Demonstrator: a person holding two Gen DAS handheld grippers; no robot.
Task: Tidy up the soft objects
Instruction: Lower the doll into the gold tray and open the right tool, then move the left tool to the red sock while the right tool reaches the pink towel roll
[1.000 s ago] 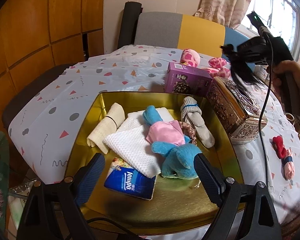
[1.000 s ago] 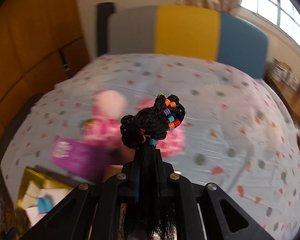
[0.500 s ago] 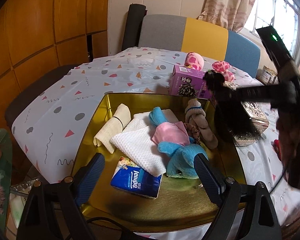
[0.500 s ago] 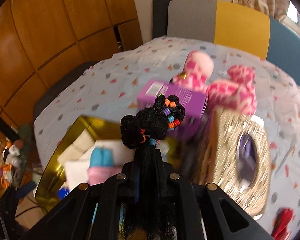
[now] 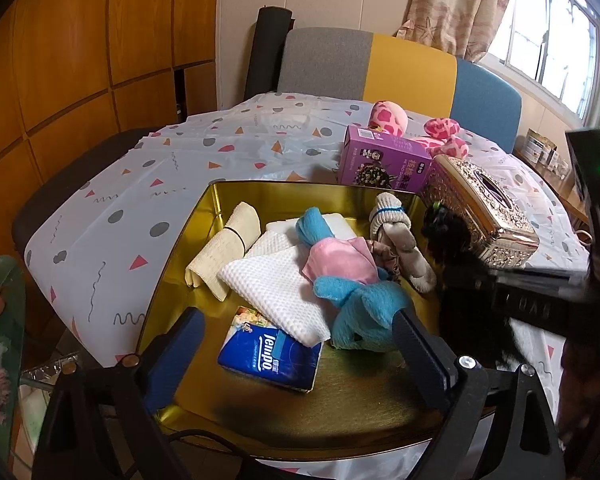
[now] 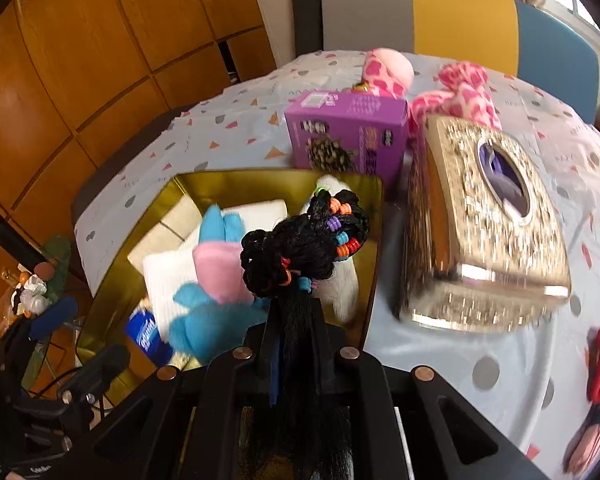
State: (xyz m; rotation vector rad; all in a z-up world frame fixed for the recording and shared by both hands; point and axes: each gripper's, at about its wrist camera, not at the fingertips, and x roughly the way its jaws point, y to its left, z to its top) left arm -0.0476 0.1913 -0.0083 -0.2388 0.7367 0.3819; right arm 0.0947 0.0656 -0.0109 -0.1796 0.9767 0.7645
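Right wrist view shows the right gripper [image 6: 296, 320] fingers clamped on a black hairpiece [image 6: 304, 248], light and floppy, best pinched at its bound stem, hanging over the gold tray [image 6: 228, 186], the left gripper [image 5: 296, 348] fingers apart beyond

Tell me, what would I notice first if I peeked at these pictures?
Probably the black braided hairpiece with bright beads, pinched in the right gripper over the gold tray. Next, the blue plush toy lying in the tray on the white cloth, and the glittery gold tissue box right of the tray.
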